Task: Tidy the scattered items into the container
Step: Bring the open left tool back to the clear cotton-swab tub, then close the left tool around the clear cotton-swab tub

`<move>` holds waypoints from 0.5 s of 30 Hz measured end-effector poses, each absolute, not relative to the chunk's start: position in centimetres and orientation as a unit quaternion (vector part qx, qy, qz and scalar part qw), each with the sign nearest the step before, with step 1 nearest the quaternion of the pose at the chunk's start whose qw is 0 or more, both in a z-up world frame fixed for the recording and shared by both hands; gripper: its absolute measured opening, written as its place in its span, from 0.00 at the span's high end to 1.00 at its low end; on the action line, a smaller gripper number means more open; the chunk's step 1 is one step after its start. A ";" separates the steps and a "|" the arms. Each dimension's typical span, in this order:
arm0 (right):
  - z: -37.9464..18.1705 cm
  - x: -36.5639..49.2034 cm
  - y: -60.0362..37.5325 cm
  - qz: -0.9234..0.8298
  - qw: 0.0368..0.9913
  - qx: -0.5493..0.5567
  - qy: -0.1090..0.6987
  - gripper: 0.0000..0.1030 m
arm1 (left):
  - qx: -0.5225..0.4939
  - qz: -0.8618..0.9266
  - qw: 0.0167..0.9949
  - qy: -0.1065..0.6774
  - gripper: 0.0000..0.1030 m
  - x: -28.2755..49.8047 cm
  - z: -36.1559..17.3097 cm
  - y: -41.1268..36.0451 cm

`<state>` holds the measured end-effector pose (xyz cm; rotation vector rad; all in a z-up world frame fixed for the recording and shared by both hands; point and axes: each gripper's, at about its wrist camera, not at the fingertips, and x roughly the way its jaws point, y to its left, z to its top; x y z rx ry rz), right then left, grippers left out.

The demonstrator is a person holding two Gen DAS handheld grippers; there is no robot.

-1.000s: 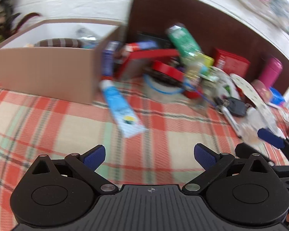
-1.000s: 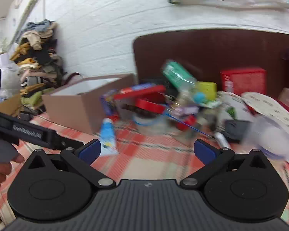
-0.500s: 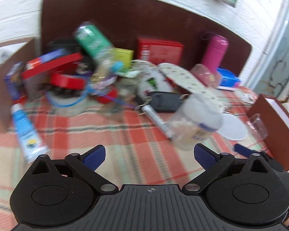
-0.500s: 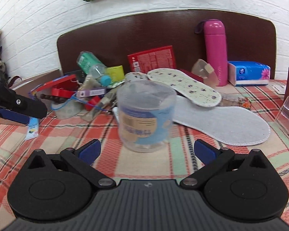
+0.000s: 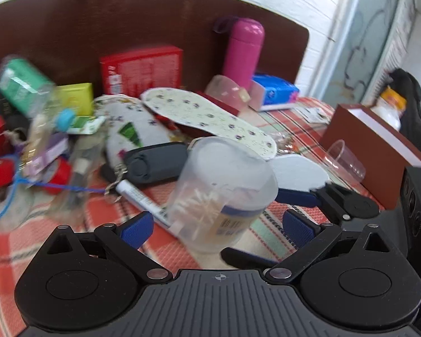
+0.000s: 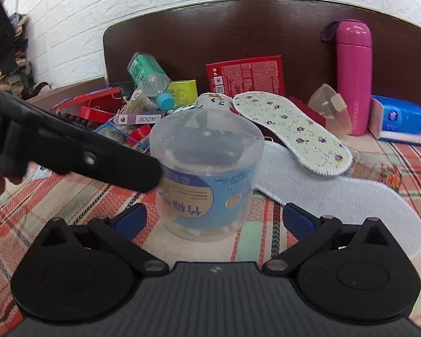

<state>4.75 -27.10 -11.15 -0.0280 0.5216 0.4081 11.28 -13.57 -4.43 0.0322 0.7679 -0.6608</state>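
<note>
A clear round tub of cotton swabs (image 6: 207,174) with a blue and tan label stands upright on the plaid cloth, also in the left wrist view (image 5: 224,193). My right gripper (image 6: 214,220) is open, its blue pads on either side of the tub's base. My left gripper (image 5: 217,229) is open, with the tub just ahead between its fingers. One left finger (image 6: 78,154) crosses the right wrist view and reaches the tub's left side. The right gripper's fingers (image 5: 297,196) show beside the tub in the left wrist view. The cardboard container is barely in view.
Behind the tub lies a pile: two insoles (image 6: 292,129), a red box (image 6: 245,75), a green bottle (image 6: 147,74), a yellow box (image 6: 182,91), red tape rolls (image 6: 94,112), a black key fob (image 5: 157,164). A pink flask (image 6: 353,75), tissue pack (image 6: 404,120) and brown box (image 5: 370,146) stand right.
My left gripper has swung right, away from the cardboard box and the blue tube, towards the swab tub. My right gripper has closed in on the tub, which now sits between its open fingers.
</note>
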 end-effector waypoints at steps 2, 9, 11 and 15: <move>-11.2 5.2 -27.1 0.209 0.944 -0.019 0.255 0.01 | 0.014 -0.329 0.868 0.372 0.00 12.0 -4.7 -14.3; -11.5 6.4 -26.7 0.241 0.935 -0.018 0.260 0.04 | 0.018 -0.344 0.862 0.372 0.00 14.0 -5.6 -15.5; -11.6 6.9 -26.5 0.245 0.931 -0.014 0.268 0.07 | 0.013 -0.341 0.861 0.377 0.01 14.5 -5.9 -15.6; -11.4 7.0 -26.3 0.237 0.931 -0.006 0.276 0.16 | 0.013 -0.337 0.863 0.376 0.06 14.5 -6.0 -15.1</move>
